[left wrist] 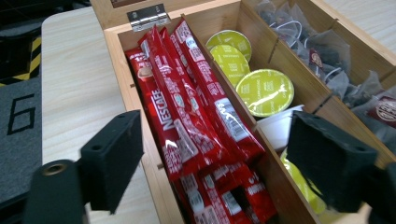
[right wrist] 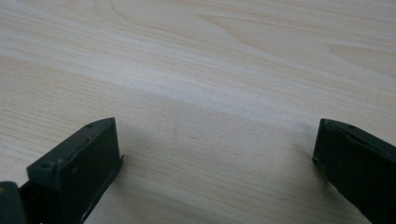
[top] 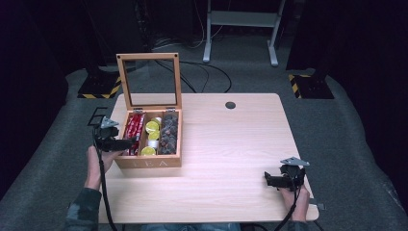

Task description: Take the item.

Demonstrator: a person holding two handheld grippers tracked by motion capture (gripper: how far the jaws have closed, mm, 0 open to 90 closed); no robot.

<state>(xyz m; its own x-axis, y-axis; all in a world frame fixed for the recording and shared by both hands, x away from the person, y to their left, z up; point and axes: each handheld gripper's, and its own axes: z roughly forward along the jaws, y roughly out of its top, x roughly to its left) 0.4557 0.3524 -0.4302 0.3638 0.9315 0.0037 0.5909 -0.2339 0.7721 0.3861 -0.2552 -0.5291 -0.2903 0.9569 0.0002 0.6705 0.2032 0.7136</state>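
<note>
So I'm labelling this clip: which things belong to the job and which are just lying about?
In the job:
left gripper, open over the red sachets
tea box

Lying about:
green pods
tea bags
right gripper, open over the table

Box front: the wooden box (top: 149, 161) near the desk's (top: 231, 144) left edge carries pale letters on its front wall, reading "TEA" as far as I can make out from the high view.
Red sachets: the red stick sachets (left wrist: 187, 116) in the box's left compartment carry "NESCAFE" in white, running lengthwise; the smaller print on them is too fine to read.
Green lids: the round green capsule lids (left wrist: 265, 91) in the middle compartment bear small print, not legible.
Floor mat: a large black "6" (left wrist: 21, 114) is marked on the grey floor beside the desk's edge.
</note>
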